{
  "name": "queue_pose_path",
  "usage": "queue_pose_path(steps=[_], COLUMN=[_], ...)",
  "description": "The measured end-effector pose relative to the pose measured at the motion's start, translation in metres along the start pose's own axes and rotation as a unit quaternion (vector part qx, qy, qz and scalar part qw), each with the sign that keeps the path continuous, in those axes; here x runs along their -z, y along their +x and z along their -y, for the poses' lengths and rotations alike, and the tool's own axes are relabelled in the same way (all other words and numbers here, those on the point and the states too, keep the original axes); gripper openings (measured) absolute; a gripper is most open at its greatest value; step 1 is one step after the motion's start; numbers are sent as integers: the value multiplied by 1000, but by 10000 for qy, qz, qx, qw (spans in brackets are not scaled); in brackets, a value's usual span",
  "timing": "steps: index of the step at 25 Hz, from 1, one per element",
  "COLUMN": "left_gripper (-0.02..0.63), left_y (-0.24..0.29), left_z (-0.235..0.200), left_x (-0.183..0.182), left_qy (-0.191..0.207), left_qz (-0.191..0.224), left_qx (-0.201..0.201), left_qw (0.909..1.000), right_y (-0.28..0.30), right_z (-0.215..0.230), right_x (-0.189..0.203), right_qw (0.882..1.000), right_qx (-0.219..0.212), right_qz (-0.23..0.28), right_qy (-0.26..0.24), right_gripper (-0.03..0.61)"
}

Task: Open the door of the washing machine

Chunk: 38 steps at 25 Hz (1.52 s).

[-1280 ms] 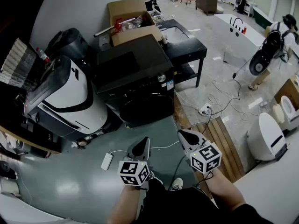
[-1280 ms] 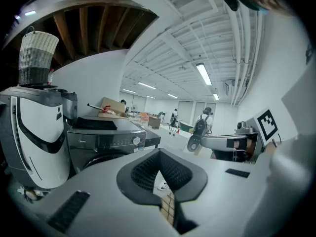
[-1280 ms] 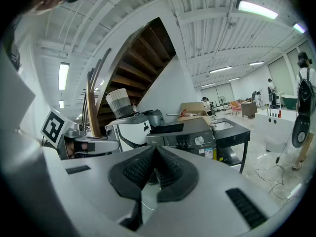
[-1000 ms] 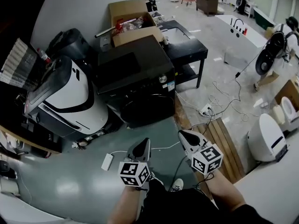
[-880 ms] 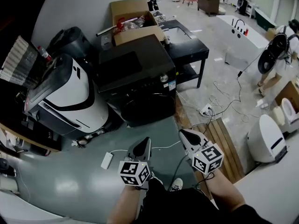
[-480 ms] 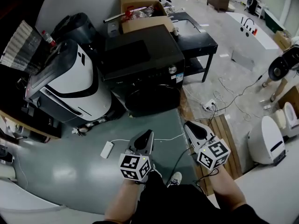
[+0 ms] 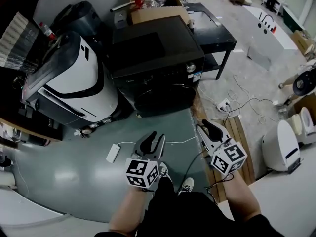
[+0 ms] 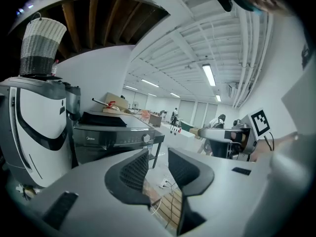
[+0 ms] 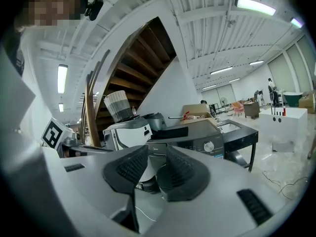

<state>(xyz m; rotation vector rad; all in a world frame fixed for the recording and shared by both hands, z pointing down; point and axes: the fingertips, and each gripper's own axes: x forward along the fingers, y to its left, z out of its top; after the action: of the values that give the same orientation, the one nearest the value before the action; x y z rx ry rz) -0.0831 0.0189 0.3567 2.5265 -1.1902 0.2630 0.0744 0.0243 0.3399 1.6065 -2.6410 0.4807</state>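
Observation:
The black front-loading washing machine (image 7: 153, 48) stands ahead of me, its round dark door (image 7: 165, 97) closed and facing me. Both grippers hang over the green floor, short of the door and apart from it. My left gripper (image 7: 154, 138) has its jaws opening with nothing between them; in its own view the left gripper (image 8: 157, 159) frames the washing machine (image 8: 111, 132) at the left. My right gripper (image 7: 206, 126) is also opening and empty. In the right gripper view the right gripper (image 9: 156, 157) points at the washing machine (image 9: 197, 135).
A white and black appliance (image 7: 74, 78) stands left of the washer, with a wicker basket (image 7: 22, 41) on it. A cardboard box (image 7: 158, 4) and black table (image 7: 212, 26) are behind. Wooden boards (image 7: 237, 132), cables and a white power strip (image 7: 112, 153) lie on the floor.
I have moved closer to the washing machine, which now looms larger. Both grippers, shut before, now show a gap between their jaws.

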Motion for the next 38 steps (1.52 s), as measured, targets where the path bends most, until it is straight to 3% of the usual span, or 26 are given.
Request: queue_pose_path(steps=[14,27,38], left_gripper=[137,138,138], left_y=[42,81,124], left_z=[-80,-111,-104], left_x=[-4,-1,-1], left_qy=[7,40,-101], left_qz=[-83,-93,-35], left_qx=[455,803,317], left_qw=[9989,9967,9994], right_y=[99,142,154], right_z=[-1,14,75], right_x=[16,28,31], right_qw=[9992,9976,9976], right_qx=[313,568,263], right_qz=[-193,-387,-627], right_qy=[135,6,-85], right_gripper=[129,141,144])
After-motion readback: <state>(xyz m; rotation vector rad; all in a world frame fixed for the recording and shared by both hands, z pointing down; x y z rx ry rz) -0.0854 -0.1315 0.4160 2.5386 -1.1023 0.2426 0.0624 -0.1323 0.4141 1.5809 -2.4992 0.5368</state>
